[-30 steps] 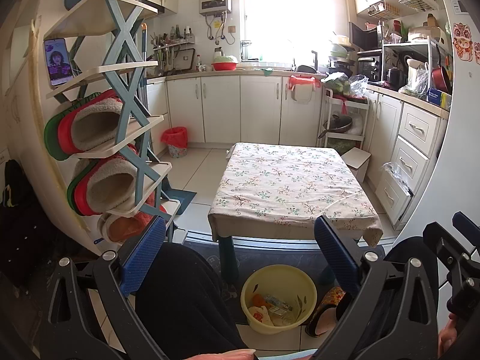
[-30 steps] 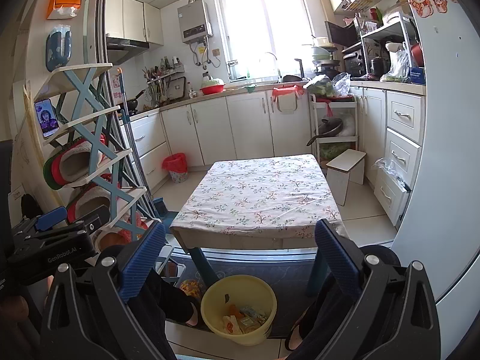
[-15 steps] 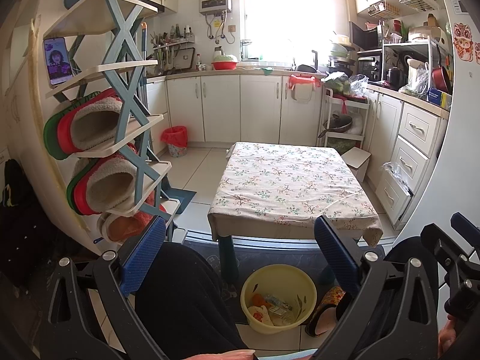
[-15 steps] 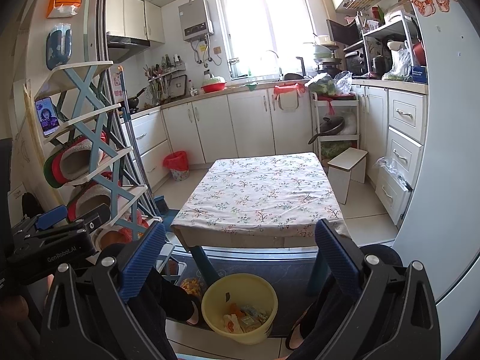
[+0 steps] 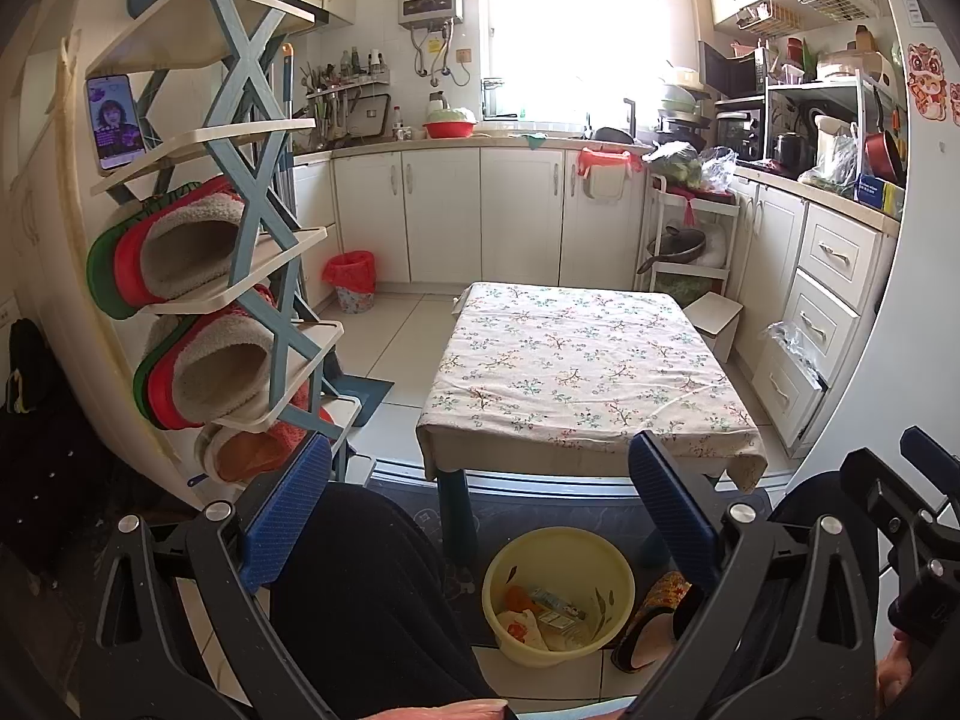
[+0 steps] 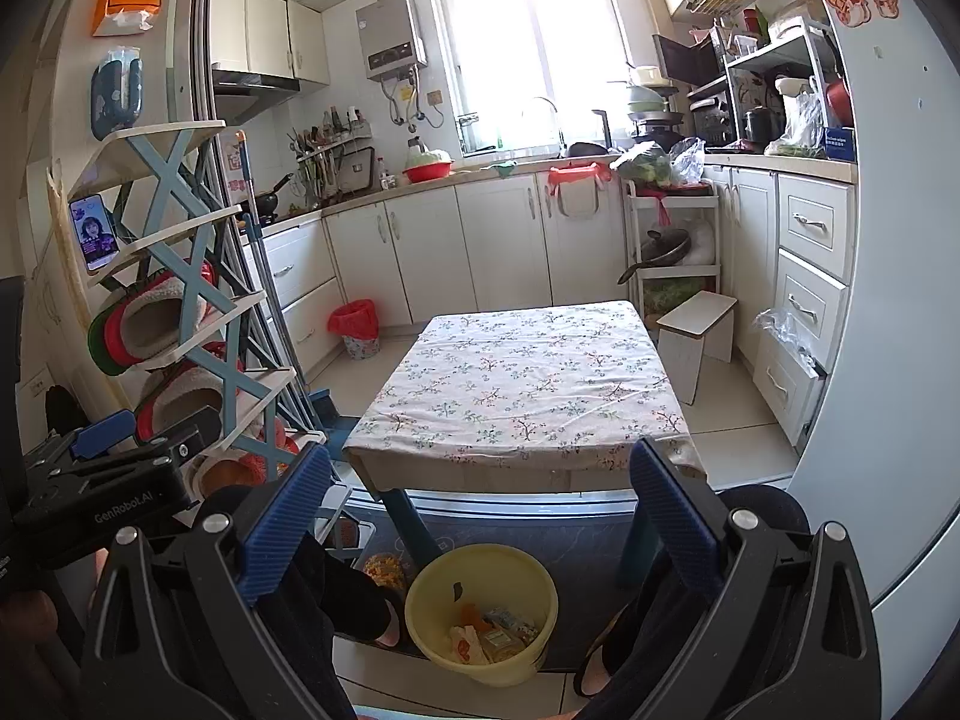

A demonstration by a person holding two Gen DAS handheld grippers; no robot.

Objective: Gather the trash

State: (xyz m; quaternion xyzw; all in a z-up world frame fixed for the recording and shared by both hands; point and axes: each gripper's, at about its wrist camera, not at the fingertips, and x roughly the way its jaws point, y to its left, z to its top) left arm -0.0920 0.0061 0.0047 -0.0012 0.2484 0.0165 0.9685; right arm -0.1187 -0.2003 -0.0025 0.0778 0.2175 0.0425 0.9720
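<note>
almost nothing has moved since the earlier frames: both views have only drifted a touch, and the yellow basin (image 5: pixel 558 594) sits where it did. your left gripper (image 5: pixel 480 504) and right gripper (image 6: pixel 480 510) both have their fingers spread wide with nothing between them. they hang above your knees, in front of the near edge of the tabletop (image 5: pixel 576 360), which shows only its floral cloth. the trash (image 6: pixel 492 636) lies in the basin on the floor between your feet, just under that near edge. it looks like wrappers, a small carton and orange scraps, though it's too small to be sure. judging by this, the collecting step looks finished or nearly so. your next move calls for checking the floor for strays, or gripping the basin rim to carry it off. the carton (image 5: pixel 555 600) lies flat, its long axis running from upper left to lower right in the left view.
</note>
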